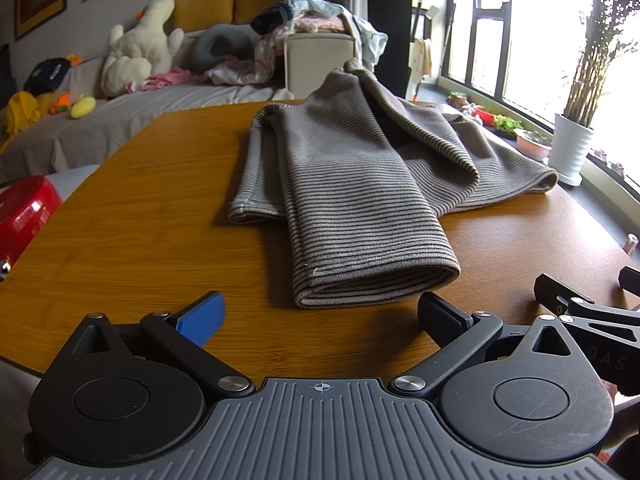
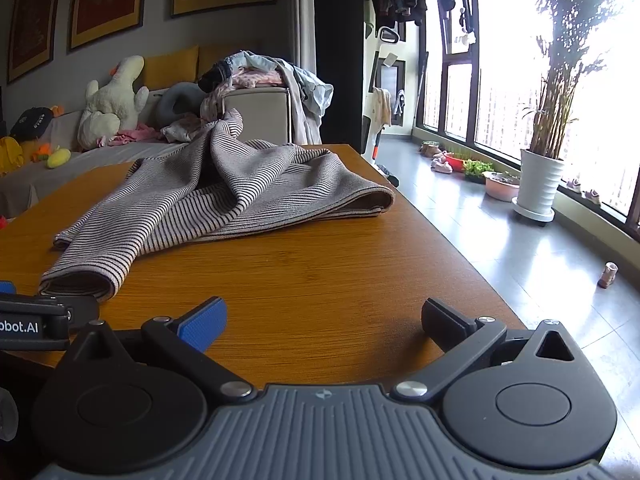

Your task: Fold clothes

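A grey striped garment lies loosely folded on the wooden table, with one folded end close to me and a raised fold at the back. My left gripper is open and empty, just short of the near end. In the right wrist view the garment lies to the upper left on the table. My right gripper is open and empty over bare table, to the right of the garment's near end. The right gripper's arm also shows in the left wrist view.
A bed with plush toys and a pile of clothes on a white bin stands behind the table. A red object sits at the left. A potted plant stands by the windows at the right, past the table's right edge.
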{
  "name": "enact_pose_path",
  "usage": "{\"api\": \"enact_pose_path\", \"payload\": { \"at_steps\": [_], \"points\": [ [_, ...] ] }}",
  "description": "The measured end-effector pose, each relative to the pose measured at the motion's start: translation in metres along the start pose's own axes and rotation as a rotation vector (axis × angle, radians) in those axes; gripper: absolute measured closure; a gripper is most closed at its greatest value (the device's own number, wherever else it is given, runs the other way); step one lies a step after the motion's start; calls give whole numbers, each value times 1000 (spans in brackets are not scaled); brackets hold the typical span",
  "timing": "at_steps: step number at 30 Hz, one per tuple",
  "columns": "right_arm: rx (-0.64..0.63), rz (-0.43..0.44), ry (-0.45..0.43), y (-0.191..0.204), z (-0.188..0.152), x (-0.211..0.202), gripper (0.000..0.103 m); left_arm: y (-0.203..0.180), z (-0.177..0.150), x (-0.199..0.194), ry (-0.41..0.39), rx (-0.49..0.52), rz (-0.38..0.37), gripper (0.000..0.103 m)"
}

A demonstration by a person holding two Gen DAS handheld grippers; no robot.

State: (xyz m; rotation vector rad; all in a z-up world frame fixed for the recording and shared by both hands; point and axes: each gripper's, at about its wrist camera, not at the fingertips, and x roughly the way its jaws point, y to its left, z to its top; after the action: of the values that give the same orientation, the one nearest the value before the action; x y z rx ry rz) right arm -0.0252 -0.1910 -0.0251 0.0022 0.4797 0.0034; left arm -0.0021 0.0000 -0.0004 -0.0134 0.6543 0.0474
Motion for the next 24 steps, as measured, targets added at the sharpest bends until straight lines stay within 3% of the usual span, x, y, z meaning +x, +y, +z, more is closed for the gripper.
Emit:
{"api": "enact_pose_path", "payload": {
  "at_steps": [24],
  "points": [
    [-11,24,-4,0,0,-1,0,0,0,1,2,7,1,0]
  ]
}}
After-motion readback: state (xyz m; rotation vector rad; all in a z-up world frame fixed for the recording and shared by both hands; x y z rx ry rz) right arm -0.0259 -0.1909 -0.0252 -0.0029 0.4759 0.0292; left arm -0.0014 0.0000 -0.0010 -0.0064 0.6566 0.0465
